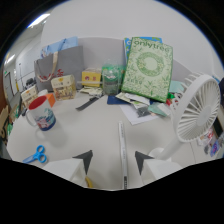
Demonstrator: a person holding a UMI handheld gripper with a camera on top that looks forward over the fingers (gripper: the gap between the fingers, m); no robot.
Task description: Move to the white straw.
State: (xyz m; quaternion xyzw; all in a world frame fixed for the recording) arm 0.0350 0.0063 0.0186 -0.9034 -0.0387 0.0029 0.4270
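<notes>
Tool (112,161) open, its 2 fingers spread with nothing gripped, held low over the worktop (90,127) to line up. White straw (121,150) lies flat, running lengthwise between and ahead of them, fan (197,107) beside.

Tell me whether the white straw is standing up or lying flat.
Lying flat: the white straw stretches along the table, running from between the open jaws of the gripper to beyond them.

Tool (113,161) level, fingers (85,159) spread apart, nothing gripped
</notes>
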